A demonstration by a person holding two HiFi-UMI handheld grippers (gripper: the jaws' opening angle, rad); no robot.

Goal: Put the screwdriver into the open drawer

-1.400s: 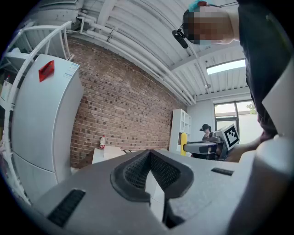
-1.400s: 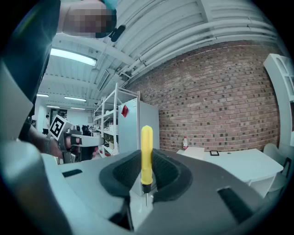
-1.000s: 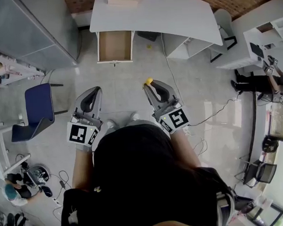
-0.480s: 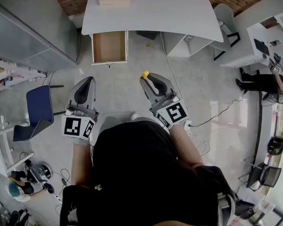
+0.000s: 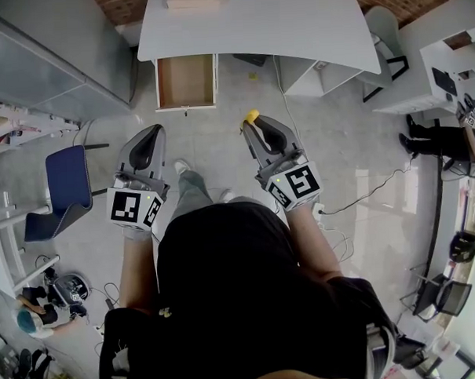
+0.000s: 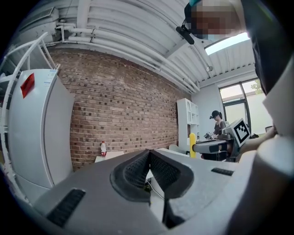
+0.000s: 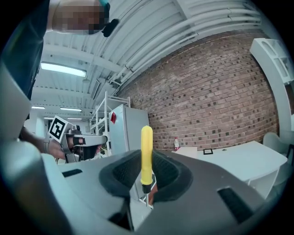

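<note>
Left gripper: the grey left gripper (image 5: 152,132) (image 6: 148,155) points level above the pale floor (image 5: 212,150), its jaws closed together on nothing.
Right gripper: the grey right gripper (image 5: 253,123) (image 7: 146,170) points level alongside it, pads clamped on a slim yellow-handled screwdriver (image 5: 251,115) (image 7: 146,149).
Screwdriver: it stands upright between the pads, the yellow handle rising above them, well apart from the drawer.
Drawer: the open brown wooden drawer (image 5: 186,81) juts from the white desk (image 5: 254,23), ahead of the left gripper.
Beyond: a red brick wall (image 6: 124,110) stands behind the desk.
</note>
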